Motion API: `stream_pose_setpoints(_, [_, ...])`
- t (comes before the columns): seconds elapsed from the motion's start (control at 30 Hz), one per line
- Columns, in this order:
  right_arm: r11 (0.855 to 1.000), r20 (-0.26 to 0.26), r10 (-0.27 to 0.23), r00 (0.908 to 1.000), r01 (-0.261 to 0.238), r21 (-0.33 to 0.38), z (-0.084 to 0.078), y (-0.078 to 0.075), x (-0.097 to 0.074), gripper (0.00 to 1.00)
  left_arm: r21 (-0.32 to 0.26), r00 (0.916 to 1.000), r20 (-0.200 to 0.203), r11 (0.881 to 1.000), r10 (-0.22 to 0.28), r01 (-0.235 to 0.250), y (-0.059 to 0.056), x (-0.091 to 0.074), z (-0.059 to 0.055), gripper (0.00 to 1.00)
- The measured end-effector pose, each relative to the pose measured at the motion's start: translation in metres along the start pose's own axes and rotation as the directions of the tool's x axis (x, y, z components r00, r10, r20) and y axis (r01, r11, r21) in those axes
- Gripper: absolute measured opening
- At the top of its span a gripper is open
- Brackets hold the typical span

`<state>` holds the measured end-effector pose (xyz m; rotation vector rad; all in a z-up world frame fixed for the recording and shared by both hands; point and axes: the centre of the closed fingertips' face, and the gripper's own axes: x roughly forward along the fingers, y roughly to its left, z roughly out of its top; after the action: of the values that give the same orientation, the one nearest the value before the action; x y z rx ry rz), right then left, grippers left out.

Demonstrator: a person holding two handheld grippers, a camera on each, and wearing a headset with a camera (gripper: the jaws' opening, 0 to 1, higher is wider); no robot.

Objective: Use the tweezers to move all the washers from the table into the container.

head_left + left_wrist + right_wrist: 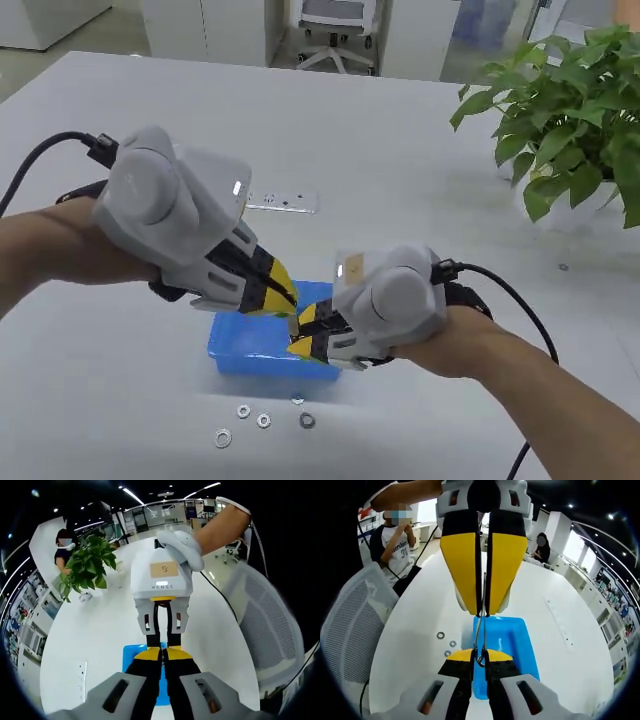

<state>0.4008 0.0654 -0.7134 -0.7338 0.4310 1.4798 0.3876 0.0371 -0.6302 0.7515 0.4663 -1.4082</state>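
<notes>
Over the blue container (262,352) my two grippers meet tip to tip. The left gripper (283,293) comes in from the left, and the right gripper (303,335) from the right. Thin metal tweezers (480,632) run from the left gripper's yellow jaws (483,570) down into my right gripper (480,656). Both pairs of jaws are closed on them. A small ring shape sits at the tweezers' lower end, and I cannot tell whether it is a washer. Several washers (263,421) lie on the white table in front of the container, also beside the container (507,642) as washers (447,644).
A potted plant (572,115) stands at the back right of the table. A white power strip (284,202) lies behind the container. A black cable (520,310) trails from the right gripper. A mesh chair (350,630) stands off the table's edge, with people beyond.
</notes>
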Motion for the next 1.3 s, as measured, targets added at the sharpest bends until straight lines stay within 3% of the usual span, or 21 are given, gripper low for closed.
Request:
stream_pose_setpoints(0.77, [0.999, -0.001, 0.002, 1.0000, -0.002, 0.033, -0.030, -0.035, 0.025, 0.09, -0.018, 0.9999, 0.003, 1.000, -0.013, 0.013, 0.036, 0.028, -0.027, 0.05])
stream_pose_setpoints(1.3, [0.999, -0.015, 0.013, 0.9998, -0.012, 0.051, -0.055, -0.046, 0.043, 0.10, -0.038, 0.9995, 0.003, 0.999, -0.031, 0.032, 0.049, 0.052, -0.047, 0.05])
